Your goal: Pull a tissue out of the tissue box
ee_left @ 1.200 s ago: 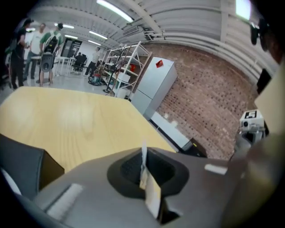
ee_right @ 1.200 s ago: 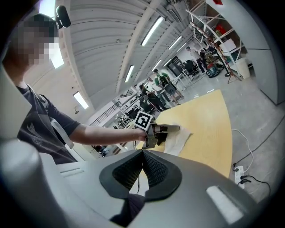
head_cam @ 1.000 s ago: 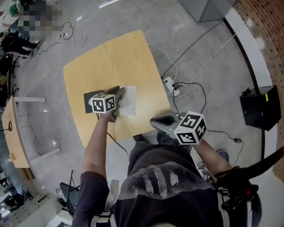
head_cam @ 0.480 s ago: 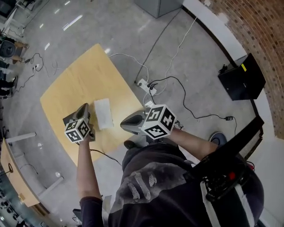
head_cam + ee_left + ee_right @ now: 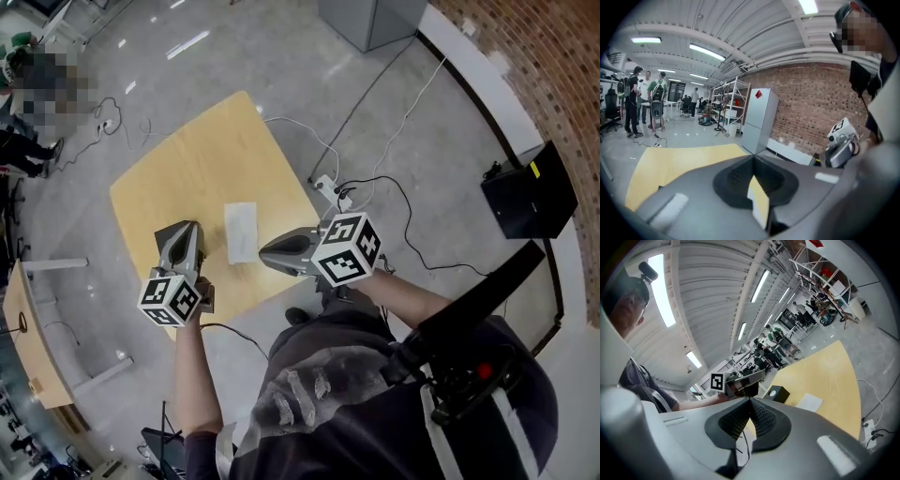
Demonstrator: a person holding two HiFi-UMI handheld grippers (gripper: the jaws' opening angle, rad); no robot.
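Note:
A white tissue (image 5: 240,232) (image 5: 809,402) lies flat on the yellow table (image 5: 206,159). The black tissue box (image 5: 776,393), with a round hole in its top, stands beside it; in the head view my left gripper hides it. My left gripper (image 5: 183,234) hangs above the table's near left part, clear of the tissue. Its jaws have just been closing and now meet with nothing between them. My right gripper (image 5: 265,255) hovers over the table's near edge, to the right of the tissue, jaws together and empty.
A power strip (image 5: 328,185) with several cables lies on the floor past the table's right corner. A black case (image 5: 528,192) stands by the brick wall, a grey cabinet (image 5: 370,19) farther back. Another table (image 5: 23,309) is at the left. People stand far off (image 5: 656,101).
My left gripper has lifted away from the tissue box and the tissue, and its jaws have closed empty. The right gripper has risen a little. The tissue stays flat on the table.

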